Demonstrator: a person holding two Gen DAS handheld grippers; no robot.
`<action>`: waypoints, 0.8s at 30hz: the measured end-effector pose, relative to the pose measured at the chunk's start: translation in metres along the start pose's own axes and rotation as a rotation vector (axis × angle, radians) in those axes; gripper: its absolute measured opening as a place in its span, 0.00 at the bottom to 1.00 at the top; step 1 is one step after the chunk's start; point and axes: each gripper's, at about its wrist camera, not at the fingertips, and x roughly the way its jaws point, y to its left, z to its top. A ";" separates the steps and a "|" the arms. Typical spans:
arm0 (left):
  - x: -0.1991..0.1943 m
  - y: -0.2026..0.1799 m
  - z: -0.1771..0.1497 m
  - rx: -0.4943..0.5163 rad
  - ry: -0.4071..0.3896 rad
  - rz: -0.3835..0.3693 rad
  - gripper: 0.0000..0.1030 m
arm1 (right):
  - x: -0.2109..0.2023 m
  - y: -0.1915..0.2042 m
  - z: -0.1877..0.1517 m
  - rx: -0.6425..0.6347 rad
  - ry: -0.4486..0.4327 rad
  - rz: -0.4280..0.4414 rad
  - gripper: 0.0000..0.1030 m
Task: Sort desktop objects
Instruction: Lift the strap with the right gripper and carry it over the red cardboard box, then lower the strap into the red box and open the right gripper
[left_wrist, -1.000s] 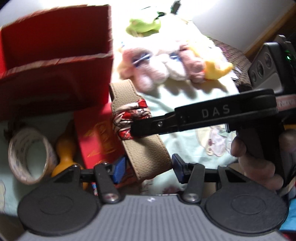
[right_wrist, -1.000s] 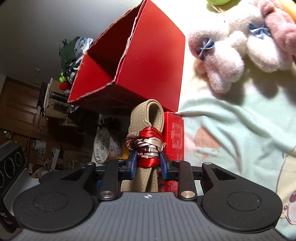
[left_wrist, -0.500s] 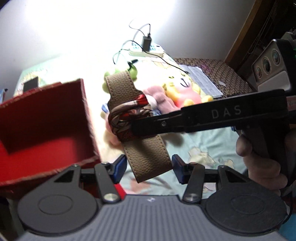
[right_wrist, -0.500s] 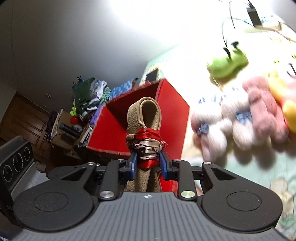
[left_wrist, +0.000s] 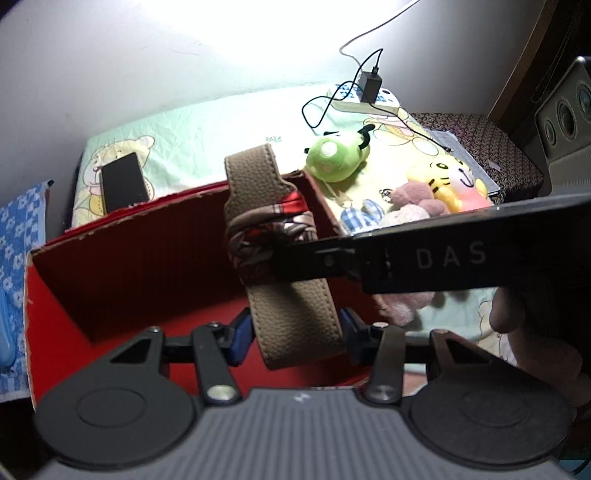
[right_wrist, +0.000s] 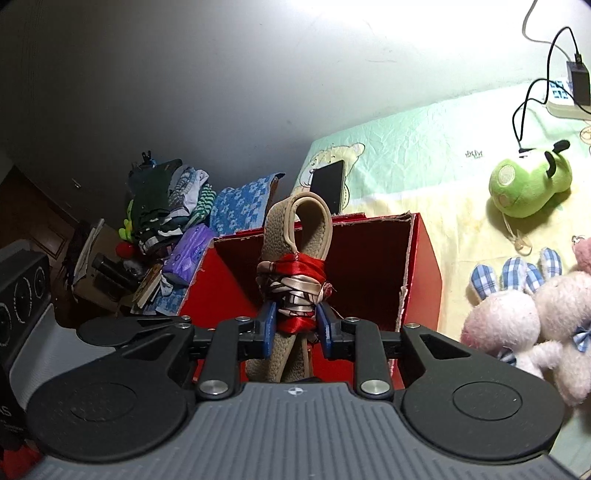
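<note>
Blue-padded, the right gripper (right_wrist: 294, 328) clamps the red scarf wrapped around a folded tan leather strap (right_wrist: 295, 236) — held upright over the open red box (right_wrist: 421, 273). Left gripper (left_wrist: 293, 334) gapes, 2 fingers flanking the strap's lower end without touching. Beyond the box — plush toys (right_wrist: 528, 184) on the bed.

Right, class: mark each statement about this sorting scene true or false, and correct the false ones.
1. The right gripper is shut on the strap at its scarf wrap. True.
2. The left gripper is clamped on the strap. False: its fingers stand open either side of the strap's lower end.
3. The red box is closed. False: it is open-topped.
4. A phone lies beyond the box. True.
5. The green plush is inside the box. False: it lies on the sheet.
</note>
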 end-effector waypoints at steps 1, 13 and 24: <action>0.005 0.006 -0.003 0.003 0.011 -0.005 0.47 | 0.007 0.002 0.000 0.019 0.013 -0.009 0.25; 0.067 0.056 -0.010 -0.020 0.192 -0.114 0.47 | 0.079 0.016 -0.004 0.000 0.154 -0.268 0.25; 0.100 0.071 -0.010 -0.122 0.325 -0.204 0.47 | 0.109 0.013 -0.002 -0.053 0.300 -0.399 0.25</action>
